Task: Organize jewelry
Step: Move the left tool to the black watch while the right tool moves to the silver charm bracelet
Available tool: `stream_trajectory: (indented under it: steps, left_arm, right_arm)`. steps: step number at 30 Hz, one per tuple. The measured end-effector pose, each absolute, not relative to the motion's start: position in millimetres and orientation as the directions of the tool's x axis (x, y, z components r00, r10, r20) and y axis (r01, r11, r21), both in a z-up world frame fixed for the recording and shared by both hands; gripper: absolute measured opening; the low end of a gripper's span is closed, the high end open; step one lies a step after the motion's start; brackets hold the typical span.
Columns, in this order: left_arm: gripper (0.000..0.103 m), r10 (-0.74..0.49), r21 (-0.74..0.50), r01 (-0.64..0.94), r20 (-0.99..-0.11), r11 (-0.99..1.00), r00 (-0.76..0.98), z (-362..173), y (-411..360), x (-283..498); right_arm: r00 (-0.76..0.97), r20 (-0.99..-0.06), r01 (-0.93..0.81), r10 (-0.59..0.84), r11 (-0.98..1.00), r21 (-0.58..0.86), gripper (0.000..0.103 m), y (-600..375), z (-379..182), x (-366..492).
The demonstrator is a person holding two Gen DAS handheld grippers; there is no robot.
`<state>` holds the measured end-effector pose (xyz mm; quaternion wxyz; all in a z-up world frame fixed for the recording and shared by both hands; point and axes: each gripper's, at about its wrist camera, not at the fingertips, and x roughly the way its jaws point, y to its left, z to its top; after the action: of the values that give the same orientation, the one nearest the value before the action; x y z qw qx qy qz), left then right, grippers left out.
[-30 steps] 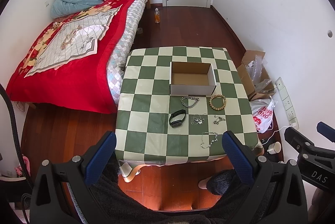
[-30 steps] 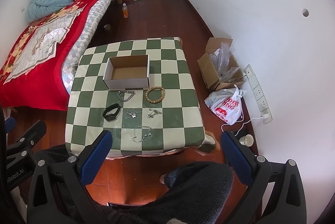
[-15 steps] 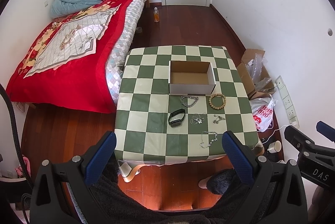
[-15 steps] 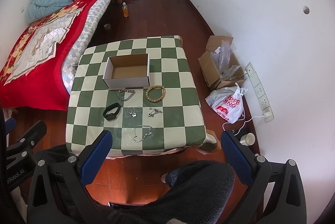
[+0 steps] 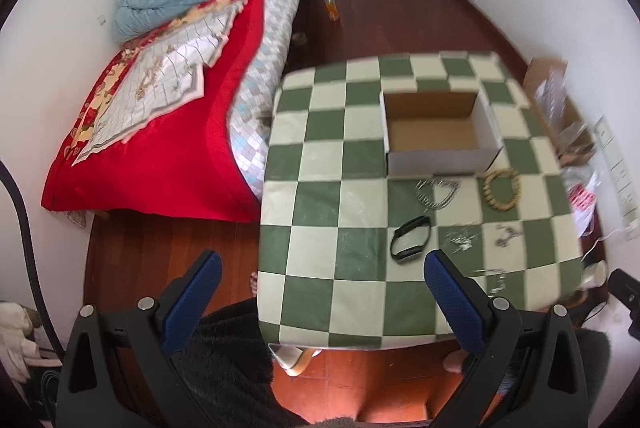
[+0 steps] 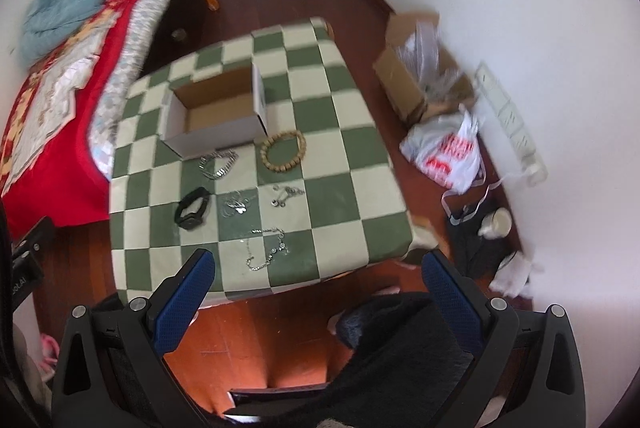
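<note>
The jewelry lies loose on the green and cream checkered table, all on the half near the person, probably so that it is easy to reach. I count 6 pieces. The round wooden bead bracelet and the silver chain bracelet are just in front of the open white cardboard box. Behind them, toward the person, are the black rubber wristband, a small tangled silver necklace and a small silver charm piece. The long thin silver chain is nearest to the table edge. The box is empty and its open top faces up, so I judge it is the place where the pieces must go.

Nothing is picked yet. The left gripper and the right gripper both hover above the near edge, blue pads wide apart and holding nothing, ready for a first grasp. Both views are blurred.
</note>
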<state>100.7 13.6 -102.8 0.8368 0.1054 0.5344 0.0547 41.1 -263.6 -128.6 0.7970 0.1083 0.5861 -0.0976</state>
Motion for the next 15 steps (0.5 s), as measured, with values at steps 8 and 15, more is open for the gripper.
stream_trajectory:
  steps: [8, 15]
  left_arm:
    - [0.103, 0.204, 0.261, 0.161, -0.931, 0.952, 0.302, -169.2, -16.5, 160.6]
    - [0.103, 0.163, 0.241, 0.198, -0.924, 0.95, 0.346, -161.8, -38.3, 206.4]
  right_arm:
    - [0.132, -0.99, 0.306, 0.044, 0.949, 0.083, 0.103, -264.9, -234.5, 110.8]
    - [0.057, -0.994, 0.341, 0.095, 0.934, 0.109, 0.103, -270.9, -275.7, 159.8]
